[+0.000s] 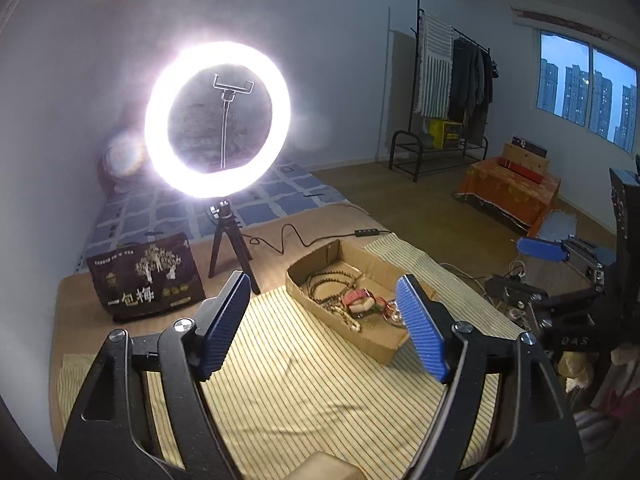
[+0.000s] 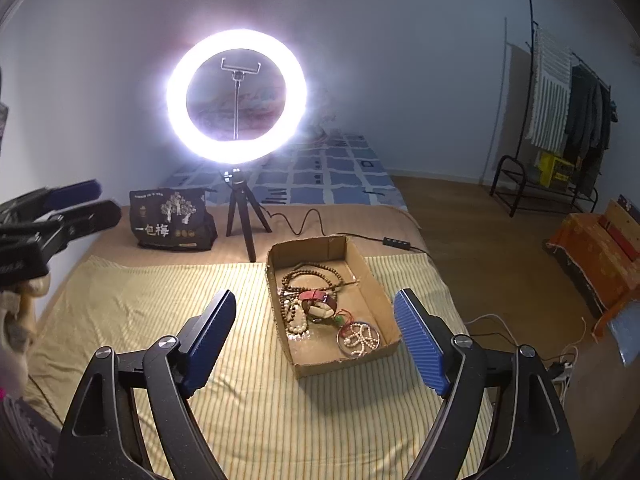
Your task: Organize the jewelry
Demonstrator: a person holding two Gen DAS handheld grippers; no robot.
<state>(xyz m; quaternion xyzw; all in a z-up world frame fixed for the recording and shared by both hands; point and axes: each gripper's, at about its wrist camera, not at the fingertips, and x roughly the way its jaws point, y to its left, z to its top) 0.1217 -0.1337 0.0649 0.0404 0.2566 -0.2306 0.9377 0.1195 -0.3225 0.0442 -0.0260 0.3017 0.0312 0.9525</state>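
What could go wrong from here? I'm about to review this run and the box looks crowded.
1. The bead necklaces overlap the bracelets and the pearl strand in the cardboard box, so lifting one piece may drag others out.
2. The box looks light and shallow; a snagged strand could tip or slide it on the striped cloth.
3. The ring light's cable runs just behind the box and could catch.
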